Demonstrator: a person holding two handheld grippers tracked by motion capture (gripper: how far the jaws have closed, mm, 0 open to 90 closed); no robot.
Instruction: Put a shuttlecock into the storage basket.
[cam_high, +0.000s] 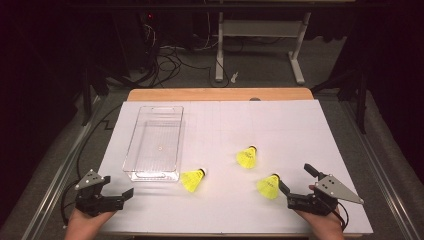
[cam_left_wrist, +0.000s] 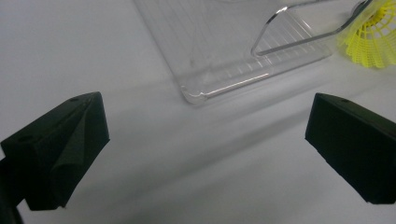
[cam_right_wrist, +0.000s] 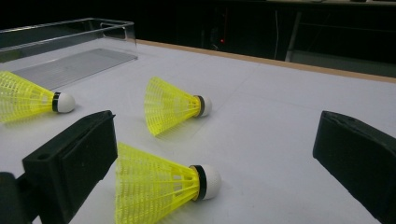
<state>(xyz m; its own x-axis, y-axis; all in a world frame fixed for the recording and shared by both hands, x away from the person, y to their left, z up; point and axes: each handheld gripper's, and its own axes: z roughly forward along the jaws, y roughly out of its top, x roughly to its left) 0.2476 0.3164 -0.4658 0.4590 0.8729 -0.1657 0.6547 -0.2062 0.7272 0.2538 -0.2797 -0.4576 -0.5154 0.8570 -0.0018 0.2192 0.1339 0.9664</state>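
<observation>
We find no readable brand or label on anything here; a faint mark on the nearest shuttlecock's (cam_high: 269, 186) skirt is too small for us to read. Our right gripper (cam_high: 299, 184) has its jaws spread wide and empty, and in the right gripper view that shuttlecock (cam_right_wrist: 163, 184) lies on its side between them, close to the left jaw, white cork tip pointing toward the right jaw. Beyond the jaws a second shuttlecock (cam_right_wrist: 173, 109) lies on its side, and a third (cam_right_wrist: 29, 97) rests farther off past the left jaw. Our left gripper (cam_high: 121, 189) is also wide open, holding nothing; ahead of its jaws sits the clear plastic tray (cam_left_wrist: 219, 56), with the third shuttlecock (cam_left_wrist: 372, 39) just beside the tray's corner, beyond the right jaw. The surface is a white sheet (cam_high: 280, 125) with faint grid lines, laid over a wooden table (cam_high: 220, 94) whose edge shows at the far side. Past that, the room is dark: grey floor, loose black cables (cam_high: 167, 62) and the white legs of another desk (cam_high: 260, 42).
</observation>
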